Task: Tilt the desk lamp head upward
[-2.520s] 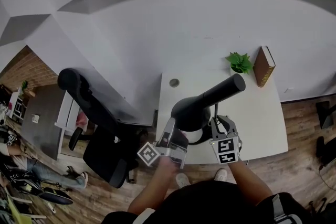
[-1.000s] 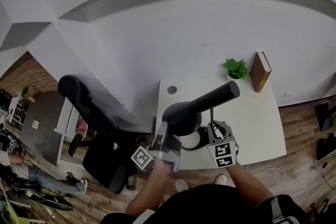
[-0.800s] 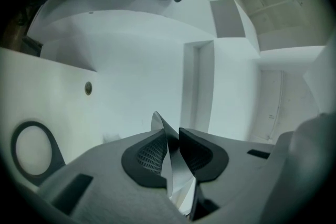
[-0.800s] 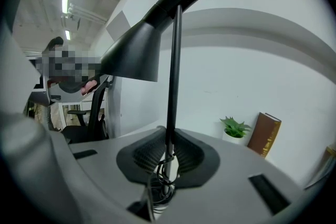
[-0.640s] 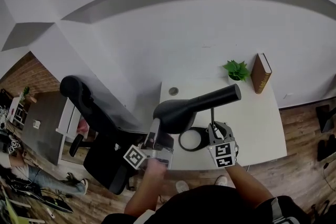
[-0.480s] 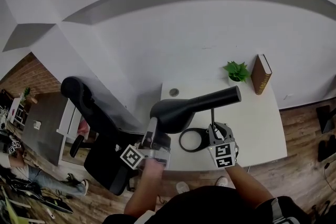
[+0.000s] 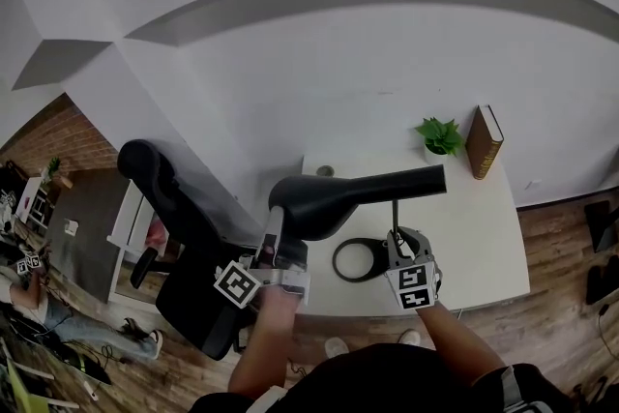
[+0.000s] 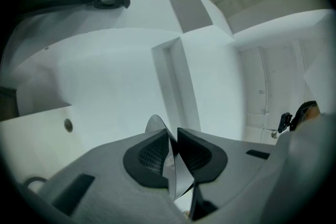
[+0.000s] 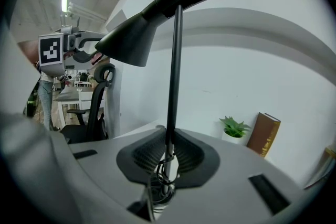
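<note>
Left hand-held gripper [image 8: 172,140], jaws closing on the lamp head [image 7: 324,198] rim, right hand-held gripper [image 9: 169,148] pinching the stem [image 9: 173,76]. Probably best to lift slow, stem braced.

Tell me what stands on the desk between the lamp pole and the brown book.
A small potted plant stands there, close beside the book and right of the lamp pole. The right gripper view shows it most clearly.
</note>
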`<state>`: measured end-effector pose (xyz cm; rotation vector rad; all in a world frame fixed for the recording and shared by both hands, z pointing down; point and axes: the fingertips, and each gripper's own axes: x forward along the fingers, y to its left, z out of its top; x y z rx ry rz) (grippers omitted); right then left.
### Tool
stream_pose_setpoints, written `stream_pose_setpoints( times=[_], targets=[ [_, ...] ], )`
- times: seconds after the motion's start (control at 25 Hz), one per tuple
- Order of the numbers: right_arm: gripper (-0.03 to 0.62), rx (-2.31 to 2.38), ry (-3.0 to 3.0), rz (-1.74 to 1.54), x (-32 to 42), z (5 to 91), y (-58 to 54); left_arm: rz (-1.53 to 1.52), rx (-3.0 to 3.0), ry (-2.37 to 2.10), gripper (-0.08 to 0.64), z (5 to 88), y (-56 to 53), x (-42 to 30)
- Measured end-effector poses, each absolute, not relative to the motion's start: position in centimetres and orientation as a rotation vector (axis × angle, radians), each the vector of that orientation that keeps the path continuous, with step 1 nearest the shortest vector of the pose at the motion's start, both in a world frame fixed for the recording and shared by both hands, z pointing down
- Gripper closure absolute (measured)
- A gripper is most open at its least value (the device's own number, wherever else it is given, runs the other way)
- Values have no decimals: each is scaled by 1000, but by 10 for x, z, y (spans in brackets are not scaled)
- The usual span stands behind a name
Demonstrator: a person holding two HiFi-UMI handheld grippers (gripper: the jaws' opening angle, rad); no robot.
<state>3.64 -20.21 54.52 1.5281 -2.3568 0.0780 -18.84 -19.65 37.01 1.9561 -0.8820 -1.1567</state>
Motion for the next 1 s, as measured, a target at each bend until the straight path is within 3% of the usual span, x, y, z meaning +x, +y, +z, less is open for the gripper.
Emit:
stream_pose_setpoints(
  times=[1.0],
  targets=[
    [554, 1499, -2339, 93, 37, 549, -204, -817, 2364, -1229, 499, 288, -197, -189]
  ],
)
